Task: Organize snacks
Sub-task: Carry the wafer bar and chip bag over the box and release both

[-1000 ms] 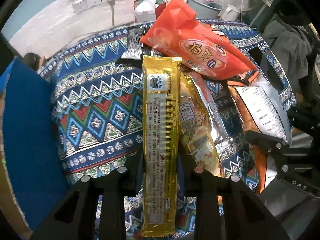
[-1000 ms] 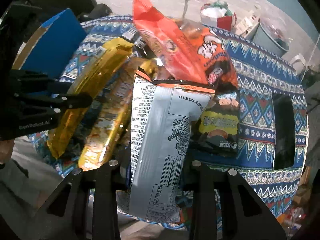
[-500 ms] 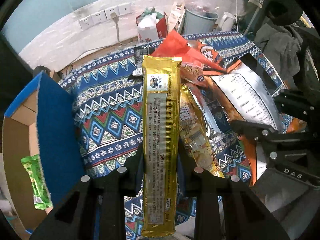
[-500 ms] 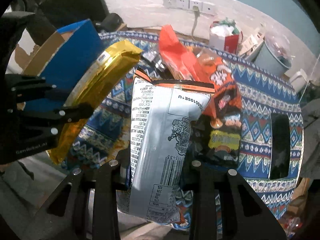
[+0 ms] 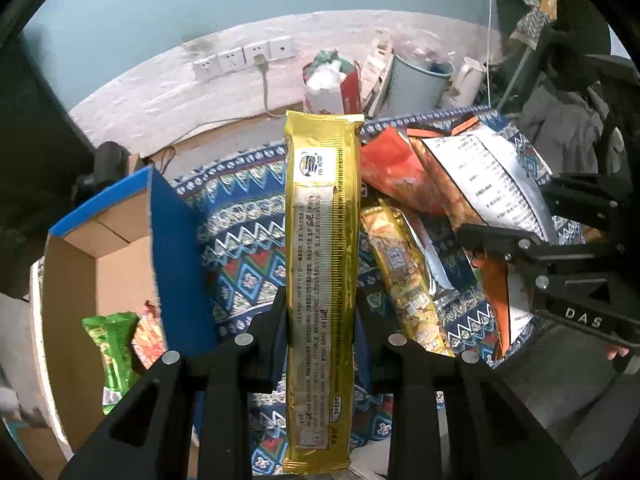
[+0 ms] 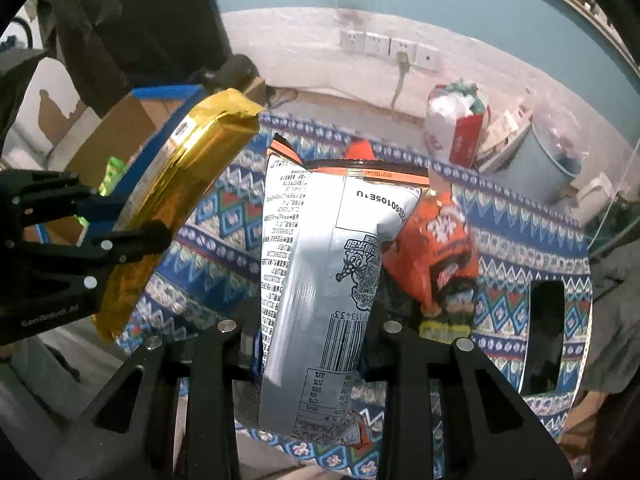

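My left gripper (image 5: 320, 312) is shut on a long gold packet (image 5: 322, 264), held lengthwise above the patterned cloth (image 5: 244, 240). The same gold packet (image 6: 176, 204) and the left gripper (image 6: 92, 252) show at the left of the right wrist view. My right gripper (image 6: 312, 332) is shut on a silver and orange chip bag (image 6: 320, 280), back side facing me. That chip bag (image 5: 488, 176) and the right gripper (image 5: 560, 276) appear at the right of the left wrist view. More snack bags lie on the cloth: a gold bag (image 5: 404, 276), a red one (image 5: 392, 164) and an orange one (image 6: 436, 248).
A blue cardboard box (image 5: 120, 248) stands open at the left, with a green packet (image 5: 112, 356) and another snack inside. A dark phone-like slab (image 6: 544, 332) lies on the cloth at the right. Behind the table are wall sockets (image 5: 244, 58), a red-white bag (image 5: 332, 88) and a grey bin (image 5: 416, 80).
Both grippers have risen with their packets and tilted up, so the wall and floor behind the table show more. The blue box and its contents have come into the left wrist view.
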The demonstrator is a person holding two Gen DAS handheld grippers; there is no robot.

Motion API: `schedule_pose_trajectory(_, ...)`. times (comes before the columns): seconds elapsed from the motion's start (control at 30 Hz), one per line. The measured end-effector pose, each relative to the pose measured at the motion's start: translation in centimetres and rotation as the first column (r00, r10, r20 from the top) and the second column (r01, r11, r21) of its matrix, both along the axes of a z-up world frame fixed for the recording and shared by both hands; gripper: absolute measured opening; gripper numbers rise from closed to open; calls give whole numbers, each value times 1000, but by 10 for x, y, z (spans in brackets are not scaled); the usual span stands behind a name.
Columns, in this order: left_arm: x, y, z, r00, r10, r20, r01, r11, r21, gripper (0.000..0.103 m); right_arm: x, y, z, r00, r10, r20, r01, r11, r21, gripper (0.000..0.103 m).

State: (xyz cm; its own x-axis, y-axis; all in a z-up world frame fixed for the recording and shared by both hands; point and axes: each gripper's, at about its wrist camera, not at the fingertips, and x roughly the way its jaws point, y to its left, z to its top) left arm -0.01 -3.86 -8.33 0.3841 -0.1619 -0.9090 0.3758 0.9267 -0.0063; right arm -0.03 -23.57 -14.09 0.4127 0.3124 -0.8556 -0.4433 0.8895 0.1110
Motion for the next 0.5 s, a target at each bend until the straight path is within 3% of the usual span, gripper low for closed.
schedule_pose_trajectory(0.5, 6, 47, 36, 992, 98, 84, -96, 995, -30, 29, 15, 37, 36, 997, 47, 58, -49, 998, 43, 31)
